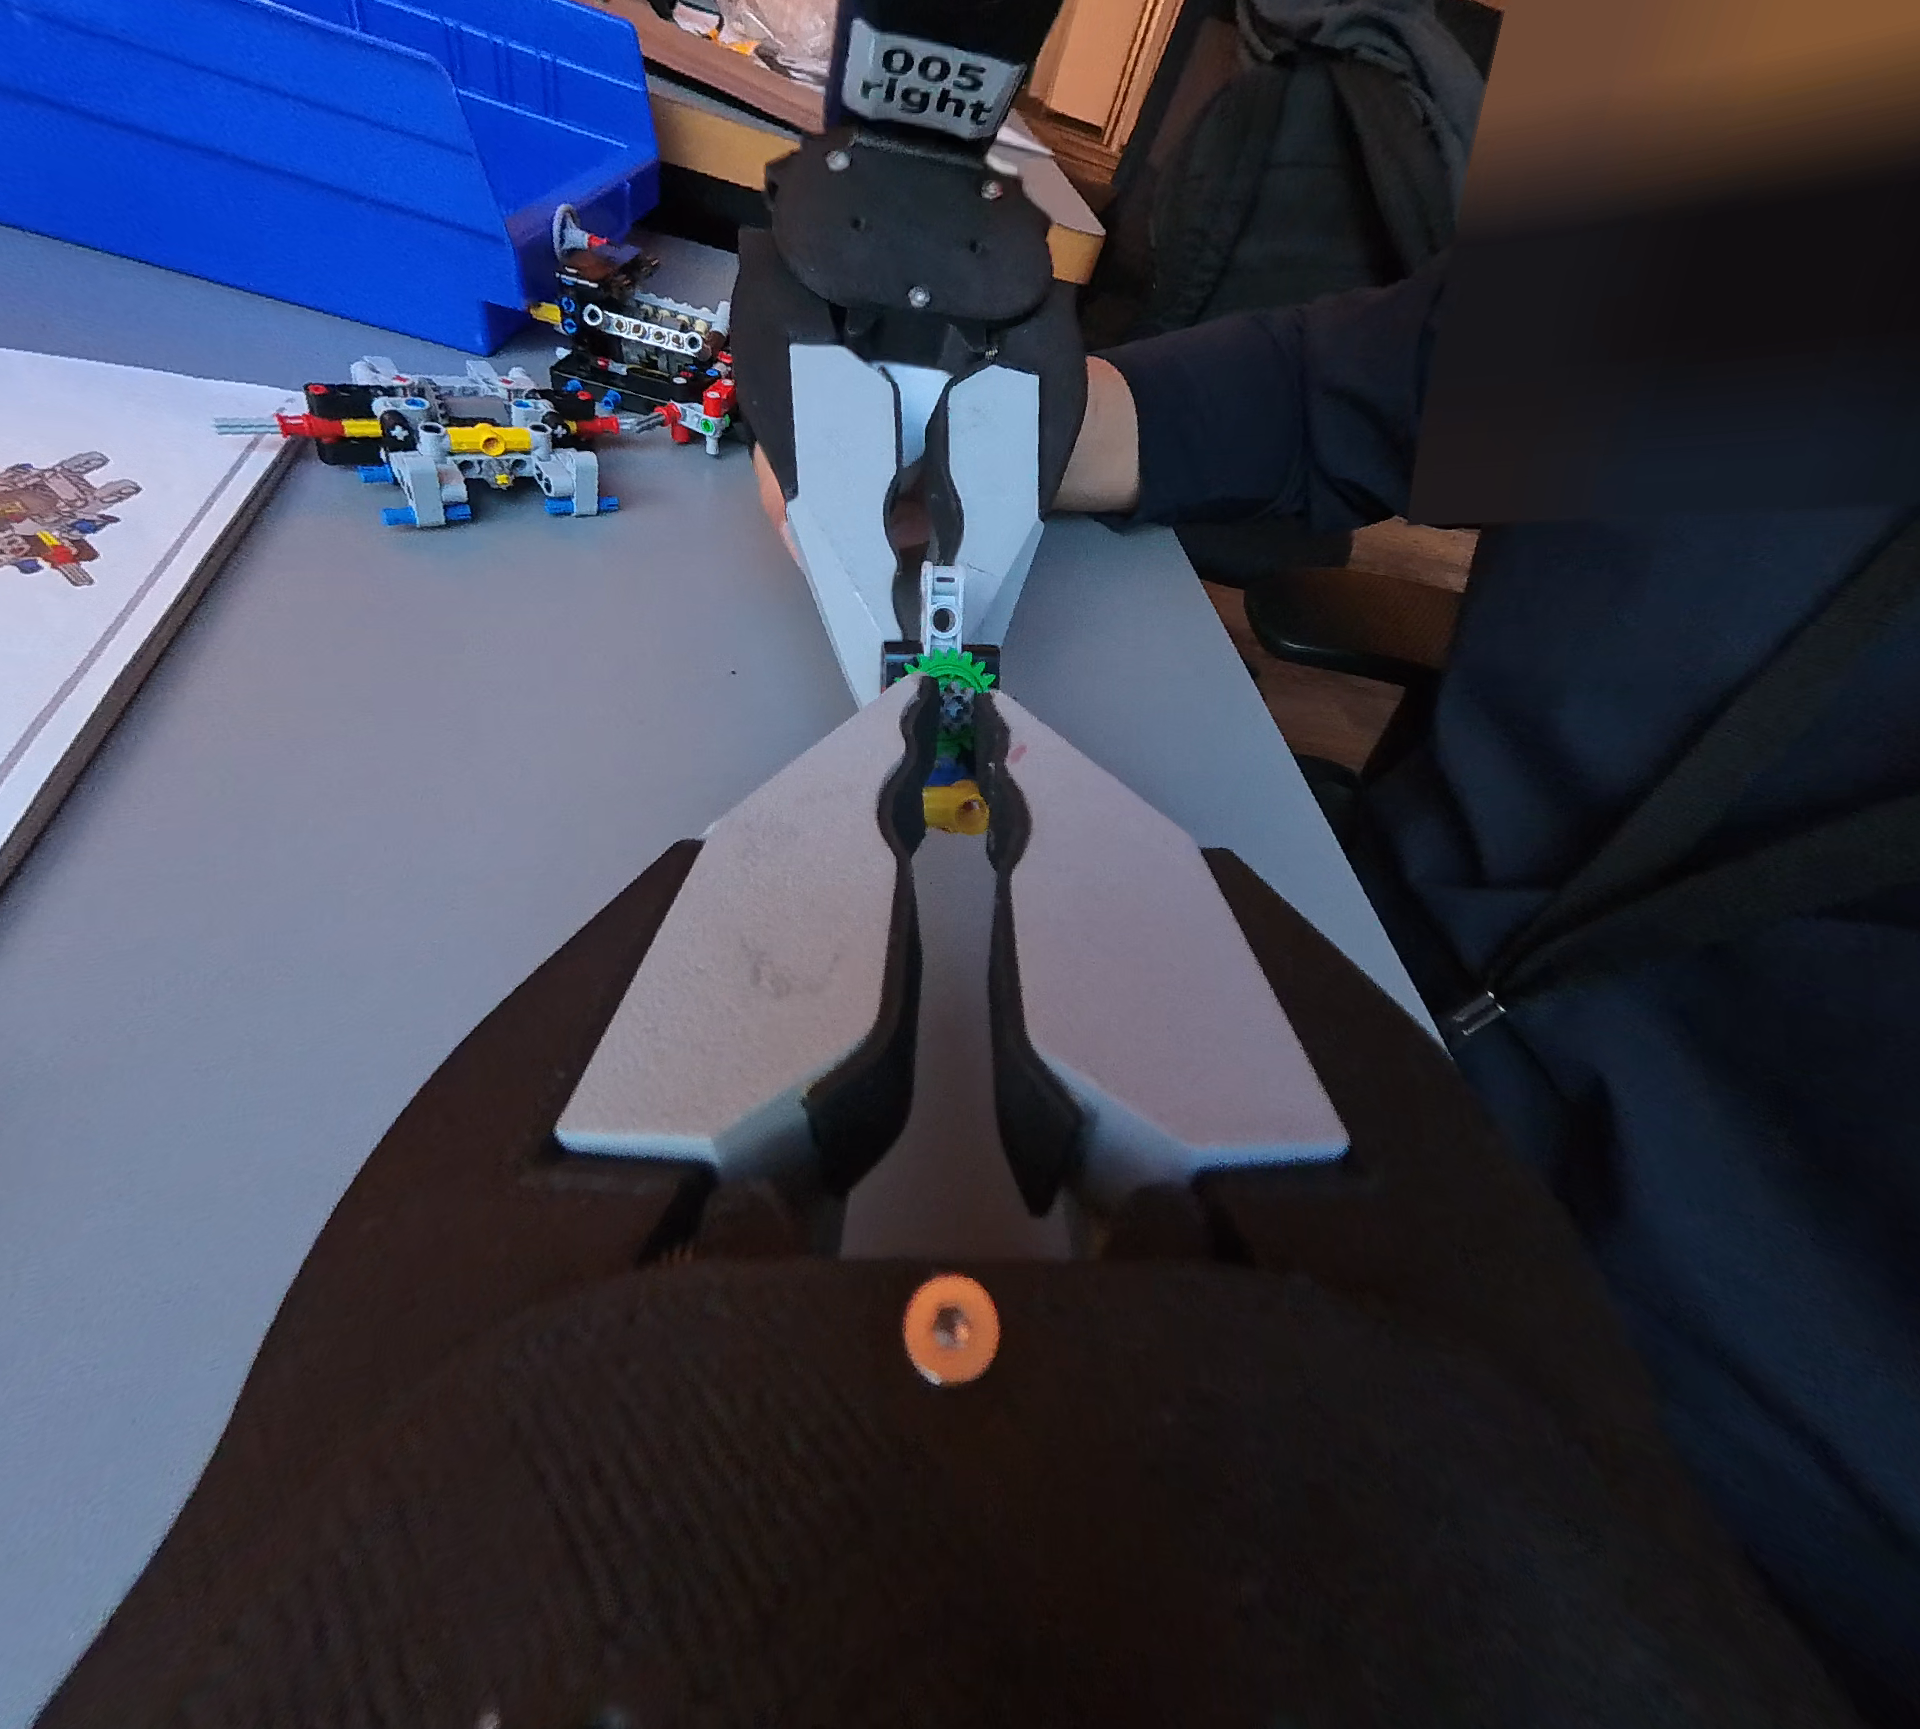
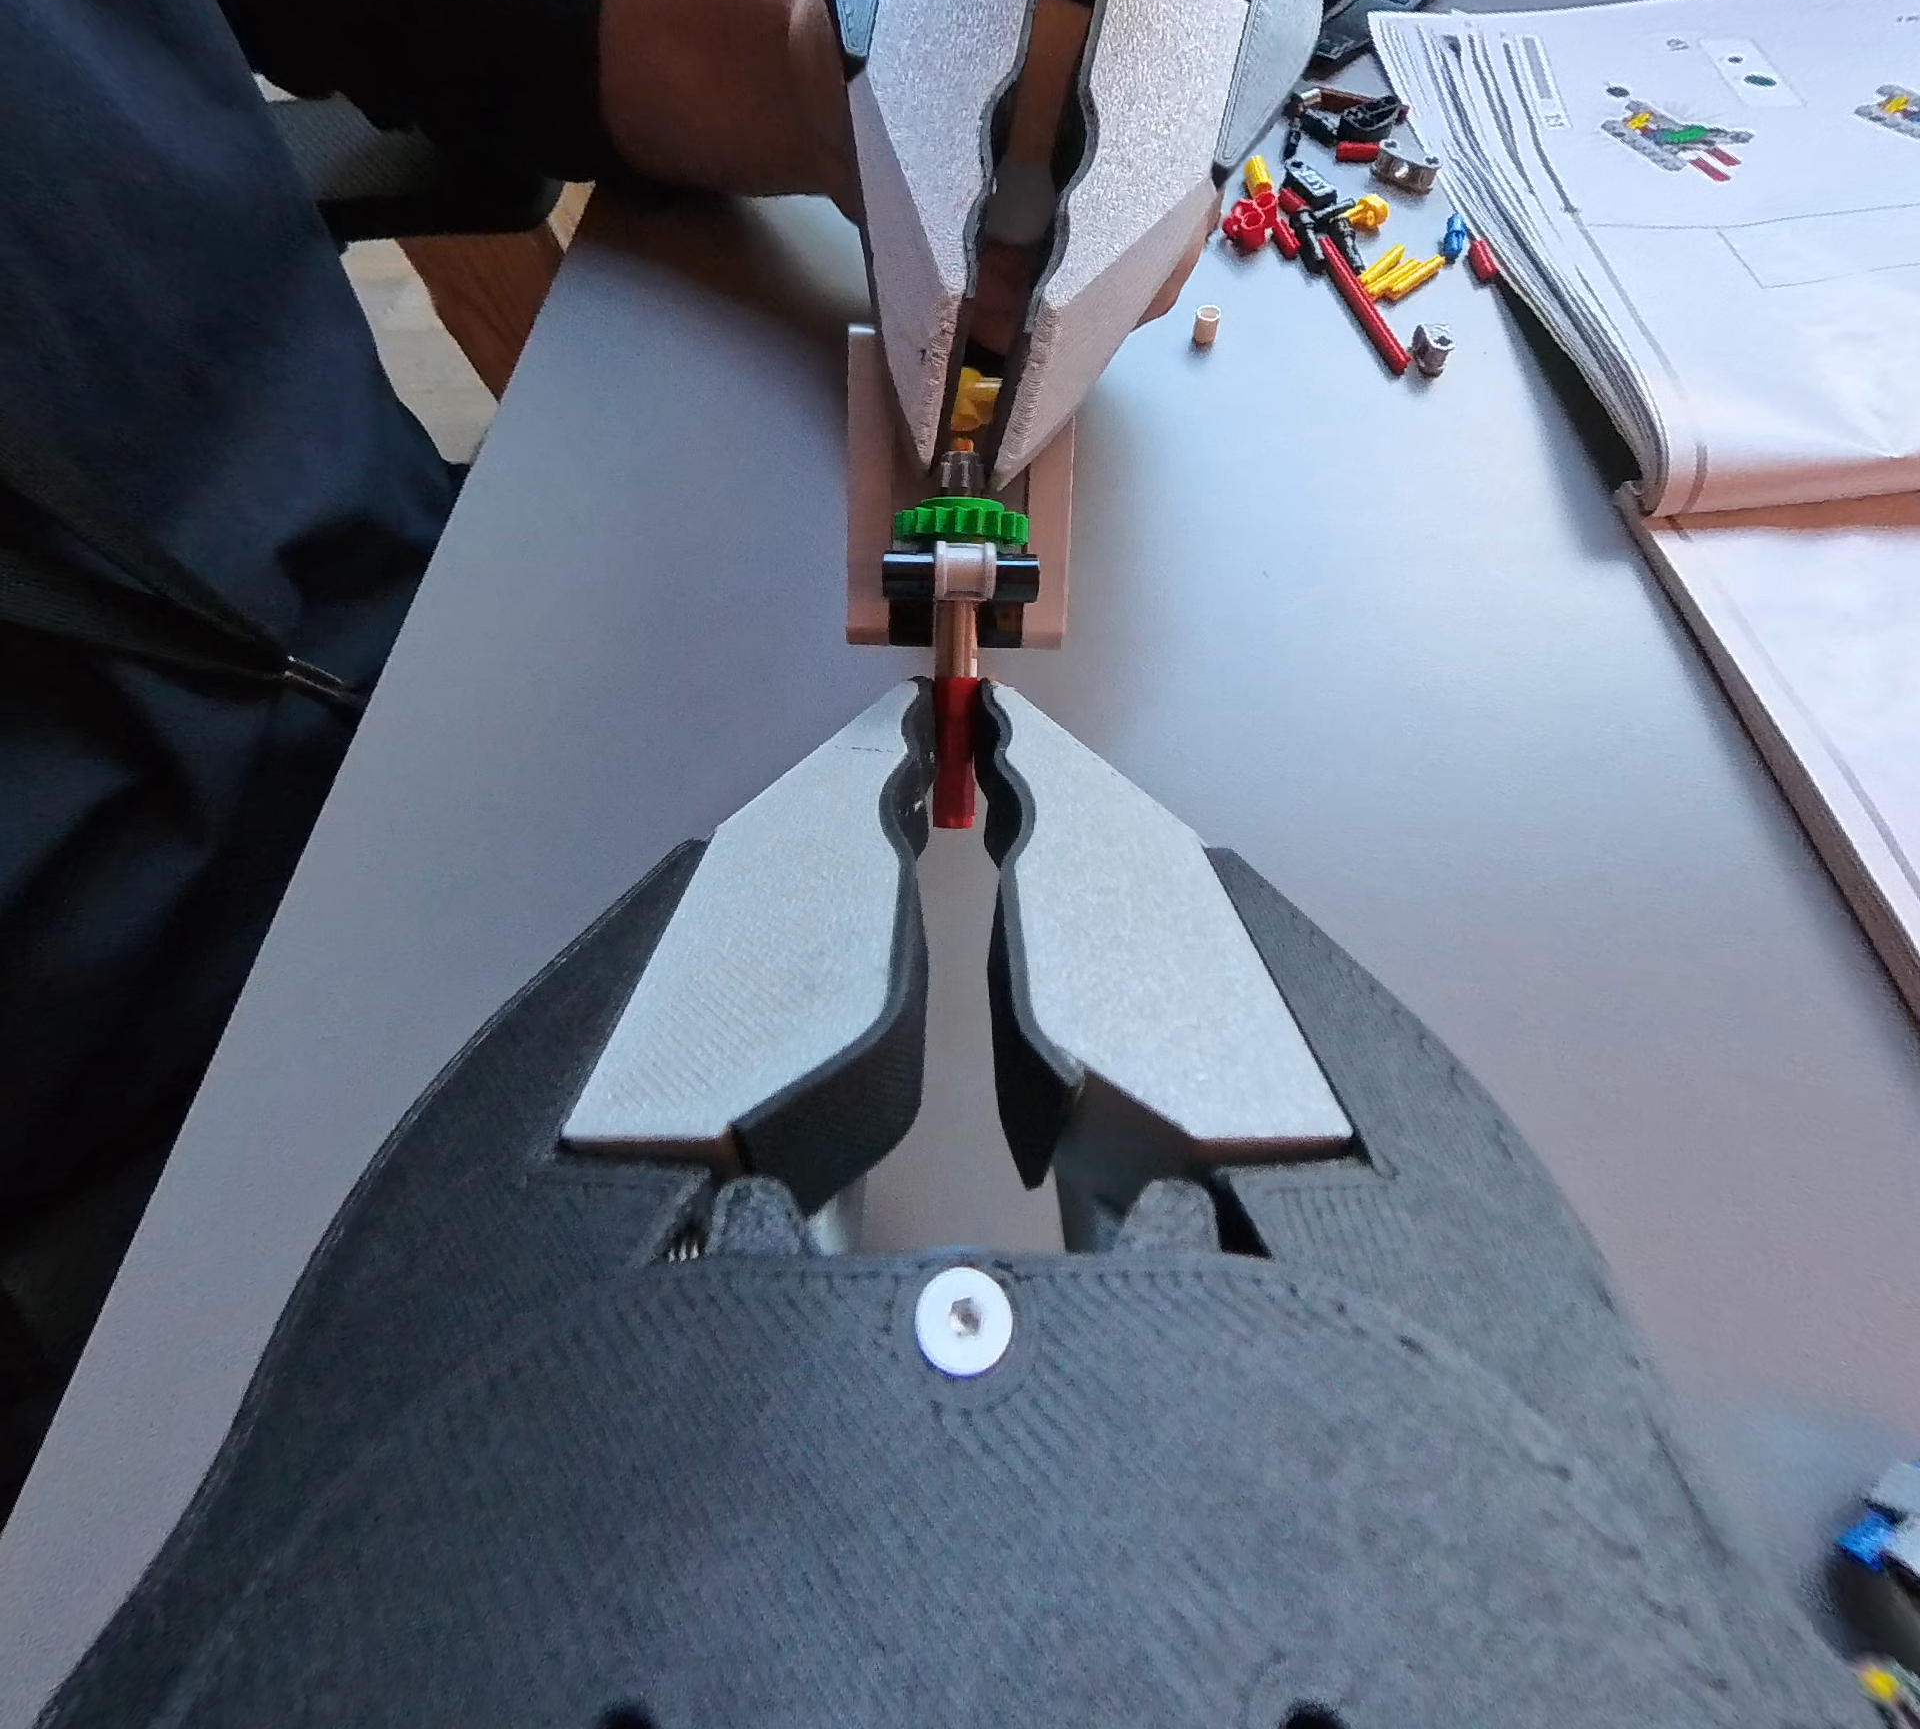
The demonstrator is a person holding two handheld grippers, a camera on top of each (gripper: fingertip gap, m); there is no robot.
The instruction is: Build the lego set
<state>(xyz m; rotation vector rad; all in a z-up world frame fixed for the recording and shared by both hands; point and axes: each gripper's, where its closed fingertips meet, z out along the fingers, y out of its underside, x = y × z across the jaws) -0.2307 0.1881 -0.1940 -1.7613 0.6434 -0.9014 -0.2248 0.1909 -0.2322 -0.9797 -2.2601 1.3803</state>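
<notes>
A small brick assembly with a green gear, a black beam and a light grey connector hangs between the two grippers above the grey table. My left gripper is shut on its gear end; the gear, a blue part and a yellow connector sit between its pads. The left gripper also shows in the right wrist view. My right gripper is shut on a red axle piece joined to a tan axle that runs into the assembly. It faces the left gripper in the left wrist view.
A blue bin and two brick models stand at the far left. An open instruction booklet lies right, with loose small parts beside it. A tan flat piece shows behind the assembly. The table edge and a person's dark jacket are close. My hands' fingertips stand some 4 cm from each other.
</notes>
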